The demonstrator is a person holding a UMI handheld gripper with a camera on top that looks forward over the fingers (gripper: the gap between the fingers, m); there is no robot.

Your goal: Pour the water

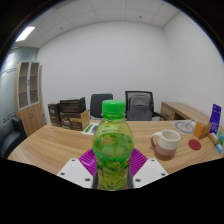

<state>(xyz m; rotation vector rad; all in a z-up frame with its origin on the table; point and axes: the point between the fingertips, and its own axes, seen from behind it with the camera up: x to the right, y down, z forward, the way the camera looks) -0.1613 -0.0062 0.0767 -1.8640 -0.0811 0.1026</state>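
Bottle point(113, 150), green with cap fitted, stands upright between the pink pads point(97, 160) of the claw point(113, 168), which pinches it above the surface point(60, 145). Risk: cap blocks pouring; slippage during tilt toward the cup point(170, 141).

Single cam, rides on the gripper point(113, 172), faces forward along its fingers, roughly level over the wooden table point(55, 145). Wide-angle: bottle point(113, 140) very close, filling centre; office chairs point(120, 104) and white back wall well beyond. No second view, so nothing overlaps.
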